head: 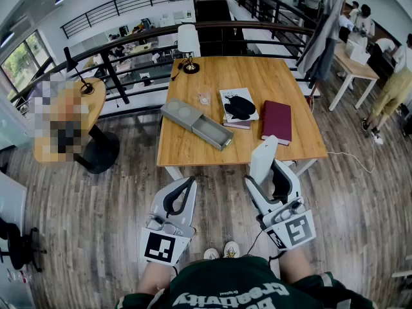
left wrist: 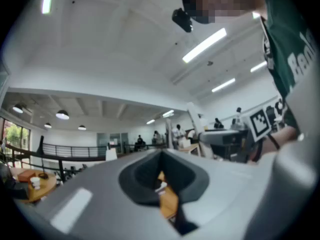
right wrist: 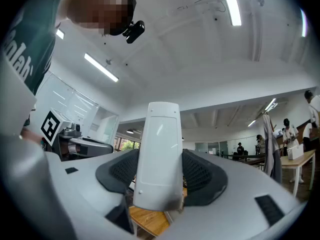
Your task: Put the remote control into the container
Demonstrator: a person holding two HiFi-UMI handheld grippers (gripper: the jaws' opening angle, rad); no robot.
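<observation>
Right gripper view: remote control [right wrist: 158, 149] seemingly clamped inside right claw [right wrist: 160, 180].

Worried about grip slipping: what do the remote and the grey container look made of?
Remote control: likely smooth white plastic, slightly glossy, with soft highlights. Container: matte grey, no shine; plastic, card or painted wood, cannot tell which.

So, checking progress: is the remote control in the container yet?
Out. The right hand-held gripper grips the remote control between its jaws; the container, its drawer open, lies apart on the table.
</observation>
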